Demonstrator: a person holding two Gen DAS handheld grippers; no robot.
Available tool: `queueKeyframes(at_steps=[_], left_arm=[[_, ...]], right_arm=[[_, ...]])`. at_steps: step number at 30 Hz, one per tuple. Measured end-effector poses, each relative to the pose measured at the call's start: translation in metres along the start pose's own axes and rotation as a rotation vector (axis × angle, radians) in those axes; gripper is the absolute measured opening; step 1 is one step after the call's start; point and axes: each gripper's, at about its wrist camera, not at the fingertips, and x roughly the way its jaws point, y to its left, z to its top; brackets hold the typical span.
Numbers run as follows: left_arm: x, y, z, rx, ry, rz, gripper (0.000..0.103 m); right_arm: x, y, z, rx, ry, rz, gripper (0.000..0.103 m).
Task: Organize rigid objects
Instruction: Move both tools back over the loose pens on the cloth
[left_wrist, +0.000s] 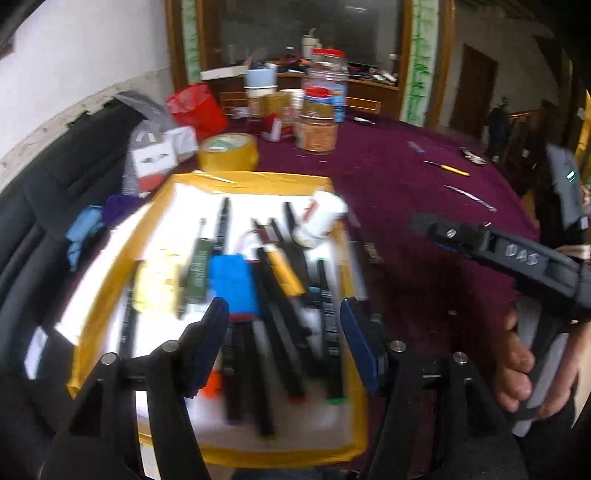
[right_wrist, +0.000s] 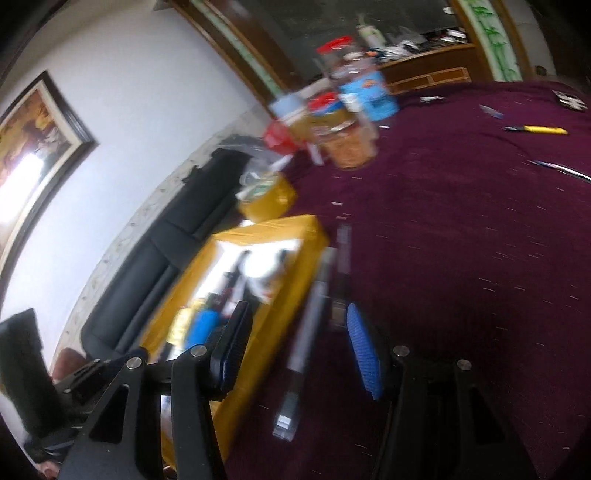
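While both tools gape empty, pens (left_wrist: 280, 295) crowd the yellow tray (left_wrist: 258, 181); jars (left_wrist: 317, 125) stand beyond.

Behind our workspace: red-lidded jars (left_wrist: 317, 122), tape roll (left_wrist: 228, 151), framed picture (right_wrist: 35, 129), black sofa (right_wrist: 155, 266).

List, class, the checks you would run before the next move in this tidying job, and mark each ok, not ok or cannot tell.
1. Left gripper jaws open, nothing held: ok.
2. Right gripper jaws open, nothing held: ok.
3. All pens inside the yellow tray: not ok; a grey pen lies outside beside it, and a yellow pen lies far across the cloth.
4. Tray flat on the purple cloth: ok.
5. Room left in the tray: cannot tell; blurred.
6. White bottle in the tray, lying tilted: ok.
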Motion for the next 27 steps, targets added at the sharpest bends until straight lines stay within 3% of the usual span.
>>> queueKeyframes(at_steps=[3,10,18,22,27], left_arm=[[0.0,-0.014,0.0,-0.007,0.019,-0.073,0.062],[0.005,-0.04,-0.006,-0.012,0.082,-0.169,0.061],[0.006,-0.05,-0.007,-0.005,0.087,-0.157,0.061],[0.005,-0.049,-0.011,0.011,0.066,-0.129,0.061],[0.011,-0.042,-0.01,-0.022,0.079,-0.15,0.061]], right_arm=[[0.002,-0.024,0.004,0.028,0.036,-0.062,0.048],[0.015,-0.05,0.0,0.079,0.039,-0.018,0.046],[0.005,-0.04,-0.004,0.015,0.001,-0.037,0.034],[0.004,-0.041,-0.005,0.019,0.008,-0.01,0.032],[0.011,-0.034,-0.008,-0.014,0.043,-0.005,0.027]])
